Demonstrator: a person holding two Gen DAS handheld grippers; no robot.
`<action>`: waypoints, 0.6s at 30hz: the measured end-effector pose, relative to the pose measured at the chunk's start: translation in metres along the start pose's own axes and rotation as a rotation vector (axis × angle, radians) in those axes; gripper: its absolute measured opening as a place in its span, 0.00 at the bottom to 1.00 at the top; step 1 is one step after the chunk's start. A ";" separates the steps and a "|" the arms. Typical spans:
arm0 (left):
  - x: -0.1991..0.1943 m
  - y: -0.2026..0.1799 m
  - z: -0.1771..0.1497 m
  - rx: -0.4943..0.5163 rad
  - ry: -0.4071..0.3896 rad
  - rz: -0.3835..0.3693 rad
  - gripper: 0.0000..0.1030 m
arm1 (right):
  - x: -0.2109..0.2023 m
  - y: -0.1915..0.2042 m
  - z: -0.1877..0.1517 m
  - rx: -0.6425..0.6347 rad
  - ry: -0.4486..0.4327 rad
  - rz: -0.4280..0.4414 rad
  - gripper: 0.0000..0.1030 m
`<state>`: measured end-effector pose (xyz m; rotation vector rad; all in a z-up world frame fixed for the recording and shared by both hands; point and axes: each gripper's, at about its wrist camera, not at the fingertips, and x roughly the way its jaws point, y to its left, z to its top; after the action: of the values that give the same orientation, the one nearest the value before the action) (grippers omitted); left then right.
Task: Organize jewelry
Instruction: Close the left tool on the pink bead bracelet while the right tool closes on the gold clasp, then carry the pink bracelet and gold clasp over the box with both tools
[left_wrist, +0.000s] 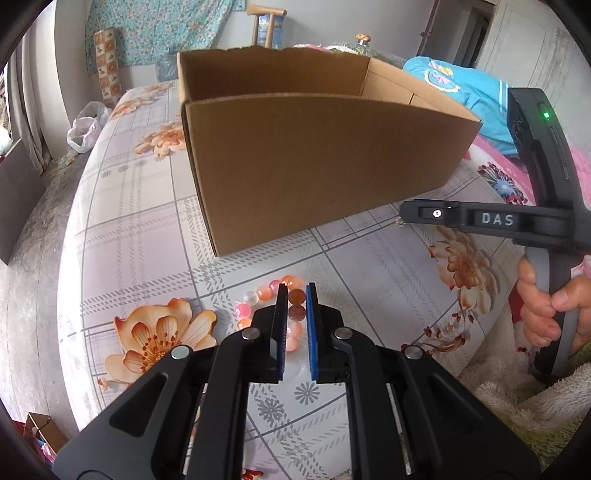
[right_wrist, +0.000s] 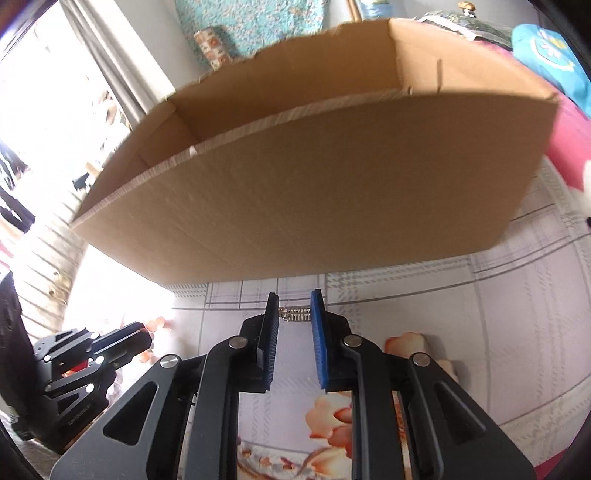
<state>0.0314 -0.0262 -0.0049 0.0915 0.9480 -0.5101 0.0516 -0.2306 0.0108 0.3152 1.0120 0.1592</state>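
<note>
My left claw (left_wrist: 296, 295) straddles the bead bracelet (left_wrist: 275, 306) on the bed, part-open; right claw (right_wrist: 294, 308) likewise brackets the metal chain (right_wrist: 297, 316). Risk: beads roll, chain slips (thin) before the box (left_wrist: 314, 162).

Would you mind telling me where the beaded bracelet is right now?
In the left wrist view, the beaded bracelet lies on the floral bedsheet, just before the cardboard box, its beads between the left gripper's open fingers.
</note>
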 end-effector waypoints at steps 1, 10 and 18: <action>-0.004 0.001 0.001 -0.007 -0.008 -0.005 0.08 | -0.007 -0.002 0.001 0.006 -0.013 0.009 0.17; -0.054 0.001 0.026 -0.012 -0.131 -0.101 0.08 | -0.074 -0.014 -0.001 0.023 -0.091 0.199 0.17; -0.096 -0.031 0.092 0.096 -0.265 -0.192 0.08 | -0.115 -0.005 0.035 -0.035 -0.226 0.278 0.17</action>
<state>0.0409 -0.0446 0.1297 0.0179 0.6760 -0.7263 0.0216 -0.2731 0.1191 0.4313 0.7379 0.3845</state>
